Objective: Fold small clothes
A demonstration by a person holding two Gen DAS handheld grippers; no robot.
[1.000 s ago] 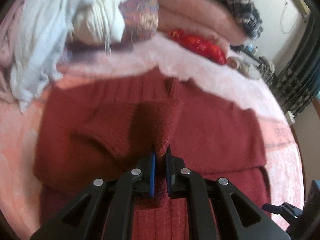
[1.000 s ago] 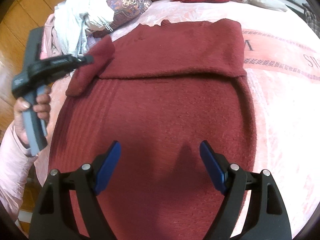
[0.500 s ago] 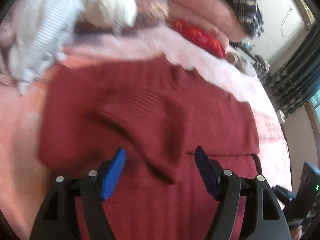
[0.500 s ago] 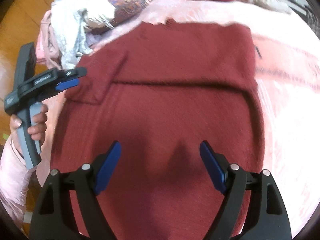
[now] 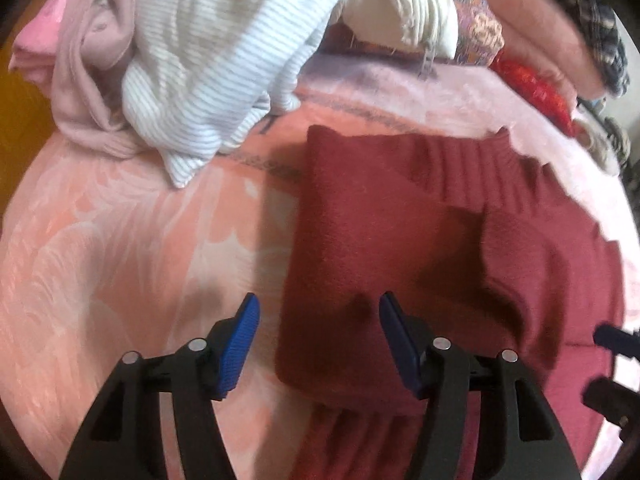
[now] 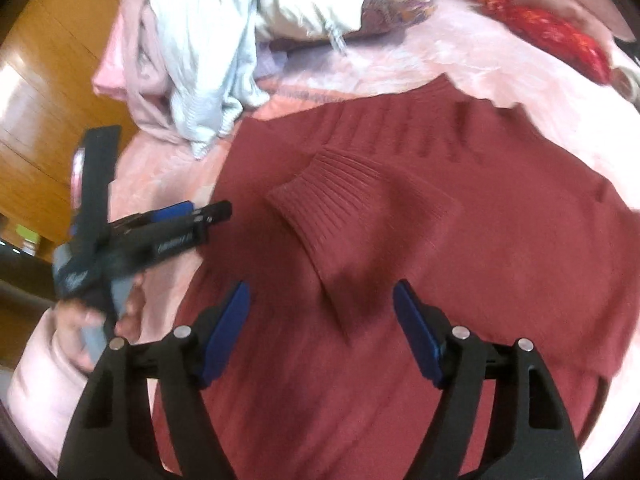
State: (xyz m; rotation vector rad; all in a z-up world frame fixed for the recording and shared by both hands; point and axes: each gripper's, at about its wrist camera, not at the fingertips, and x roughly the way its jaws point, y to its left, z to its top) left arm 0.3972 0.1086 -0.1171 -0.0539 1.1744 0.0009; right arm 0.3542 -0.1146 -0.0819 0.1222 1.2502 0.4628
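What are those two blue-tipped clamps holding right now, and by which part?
Nothing. The left gripper and right gripper both hover open above the red sweater, its folded sleeve lying loose.

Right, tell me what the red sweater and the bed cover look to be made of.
Red sweater: looks like knitted wool or acrylic, matte and slightly fuzzy, with ribbing on the folded-in sleeve cuff.
Bed cover: seems a plush, fleecy blanket, with a soft sheen and a pale leaf pattern.
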